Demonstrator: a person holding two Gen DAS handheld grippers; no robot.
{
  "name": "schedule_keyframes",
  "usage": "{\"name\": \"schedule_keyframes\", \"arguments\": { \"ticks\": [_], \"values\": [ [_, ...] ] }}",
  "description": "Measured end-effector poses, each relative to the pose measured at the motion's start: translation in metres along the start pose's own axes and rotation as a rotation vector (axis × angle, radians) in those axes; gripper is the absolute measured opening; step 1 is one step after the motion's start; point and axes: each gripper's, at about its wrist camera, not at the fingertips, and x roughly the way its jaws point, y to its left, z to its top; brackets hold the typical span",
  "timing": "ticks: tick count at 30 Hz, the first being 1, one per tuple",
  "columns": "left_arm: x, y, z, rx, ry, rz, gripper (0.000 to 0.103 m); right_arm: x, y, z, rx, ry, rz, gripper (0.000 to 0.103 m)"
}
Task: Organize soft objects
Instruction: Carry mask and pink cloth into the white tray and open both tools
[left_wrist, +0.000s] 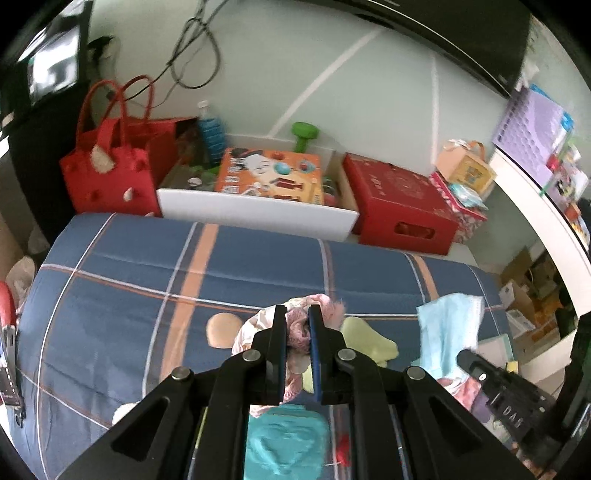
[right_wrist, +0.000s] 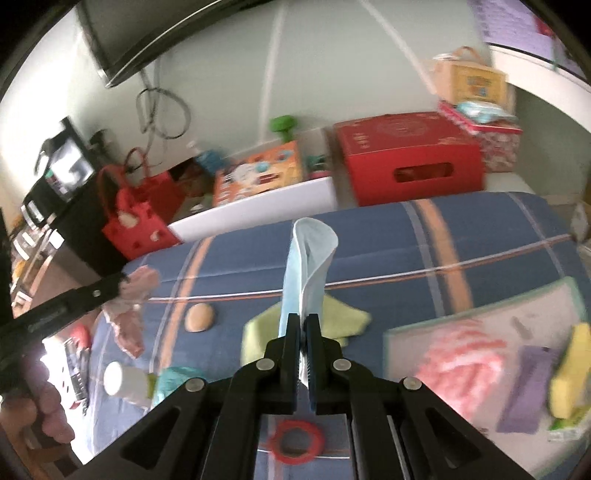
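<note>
My left gripper is shut on a pink fluffy cloth and holds it above the blue plaid bed cover. It also shows in the right wrist view, with the pink cloth hanging from it. My right gripper is shut on a light blue face mask that stands up from the jaws. The mask and the right gripper show at the right of the left wrist view. A yellow-green cloth lies on the bed under the mask.
A white tray at the right holds a pink cloth, a purple pad and a yellow sponge. A teal cloth, a tan oval, a red ring and a white bottle lie on the bed. Boxes and a red bag stand behind.
</note>
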Motion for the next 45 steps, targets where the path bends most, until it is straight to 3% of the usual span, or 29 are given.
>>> {"name": "schedule_keyframes", "arguments": {
  "ticks": [12, 19, 26, 29, 35, 45],
  "values": [
    [0.010, -0.089, -0.017, 0.139, 0.033, -0.123, 0.011, -0.047, -0.091, -0.005, 0.143, -0.071, -0.178, 0.004],
    [0.024, -0.161, -0.046, 0.273, 0.104, -0.234, 0.011, -0.074, -0.118, -0.007, 0.180, -0.115, -0.267, 0.004],
    [0.045, -0.207, -0.079, 0.354, 0.188, -0.323, 0.011, -0.082, -0.140, -0.012, 0.207, -0.110, -0.340, 0.004],
    [0.063, -0.213, -0.089, 0.351, 0.229, -0.318, 0.011, -0.061, -0.150, -0.016, 0.225, -0.054, -0.328, 0.004],
    [0.109, -0.201, -0.105, 0.246, 0.335, -0.312, 0.011, -0.022, -0.163, -0.028, 0.232, 0.061, -0.337, 0.004],
    [0.134, -0.199, -0.120, 0.244, 0.351, -0.296, 0.012, 0.010, -0.169, -0.040, 0.238, 0.150, -0.330, 0.004]
  ]
}}
